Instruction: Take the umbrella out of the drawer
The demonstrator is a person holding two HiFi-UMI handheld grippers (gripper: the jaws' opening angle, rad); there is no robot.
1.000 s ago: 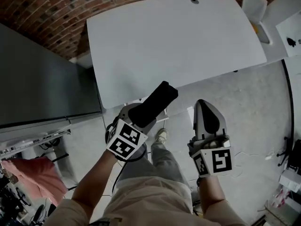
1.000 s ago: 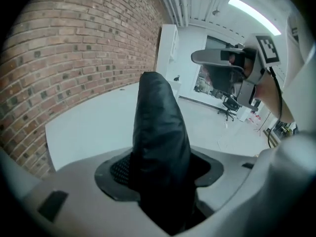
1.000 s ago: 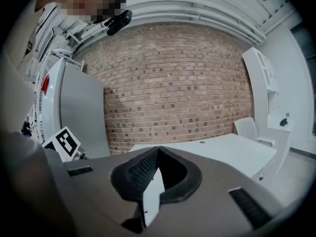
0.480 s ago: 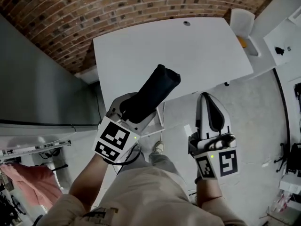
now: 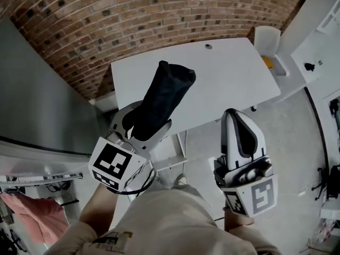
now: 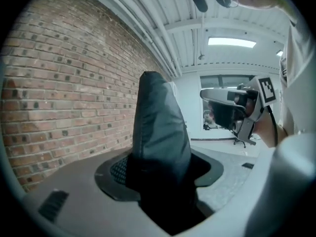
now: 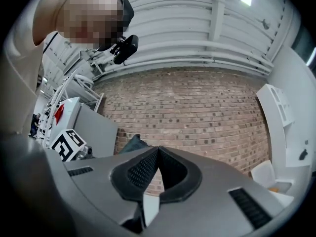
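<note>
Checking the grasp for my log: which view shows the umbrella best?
Head view: most of the black umbrella shows, its lower end in the left gripper. The left gripper view shows it close, filling the jaws. The right gripper view catches only its tip.

Black umbrella (image 5: 163, 97) in left tool (image 5: 143, 125), above white table (image 5: 223, 73); right tool (image 5: 237, 118) alongside, jaws together.

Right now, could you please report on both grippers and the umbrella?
Left gripper shut on folded black umbrella, which sticks out past the jaws. Right gripper shut, empty. No drawer in view; white table ahead.
</note>
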